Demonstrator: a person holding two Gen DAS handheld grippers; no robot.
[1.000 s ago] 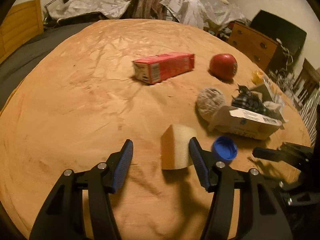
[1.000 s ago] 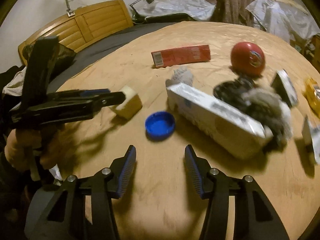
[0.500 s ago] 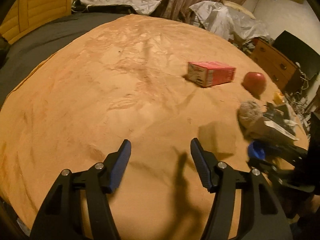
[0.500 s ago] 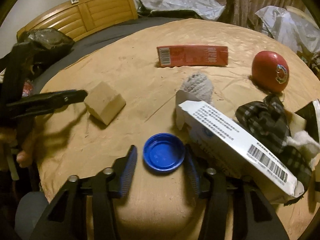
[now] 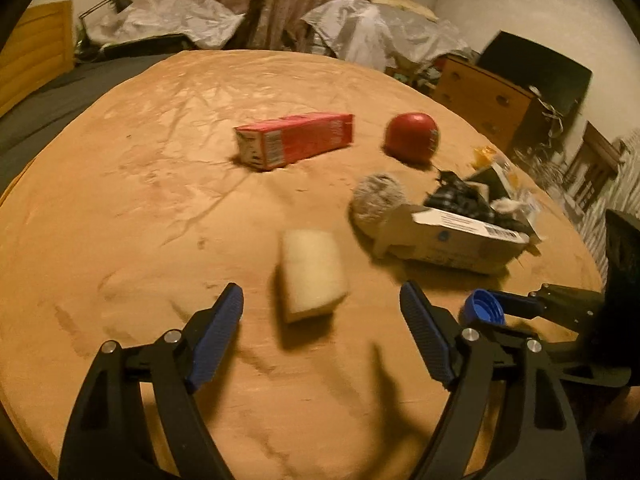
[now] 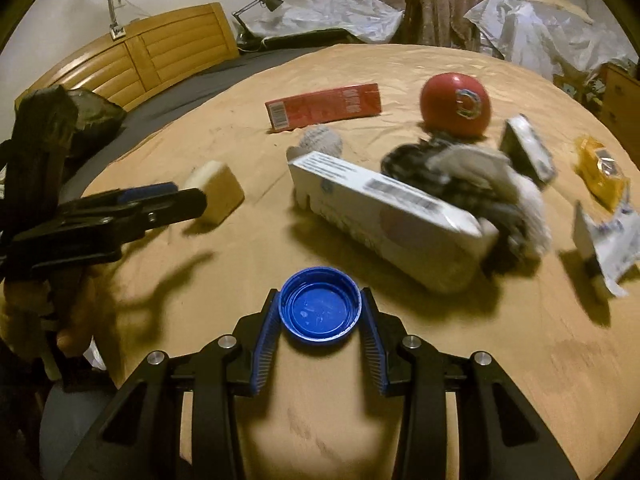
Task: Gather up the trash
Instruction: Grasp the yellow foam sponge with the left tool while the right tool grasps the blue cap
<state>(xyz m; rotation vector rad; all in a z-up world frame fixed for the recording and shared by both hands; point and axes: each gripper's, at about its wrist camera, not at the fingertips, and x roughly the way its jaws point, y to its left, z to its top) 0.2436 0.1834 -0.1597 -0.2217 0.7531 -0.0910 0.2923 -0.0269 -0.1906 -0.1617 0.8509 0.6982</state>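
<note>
While clamped on both sides, blue cap [image 6: 321,306] betw. right gripper [image 6: 320,344] pads.

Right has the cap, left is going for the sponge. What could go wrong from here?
1. The blue cap is pinched only by its rim in the right gripper; it may pop out when lifted.
2. The left gripper, jaws opening, sits short of the sponge; closing now would miss.
3. The two grippers are close together and may collide.
</note>
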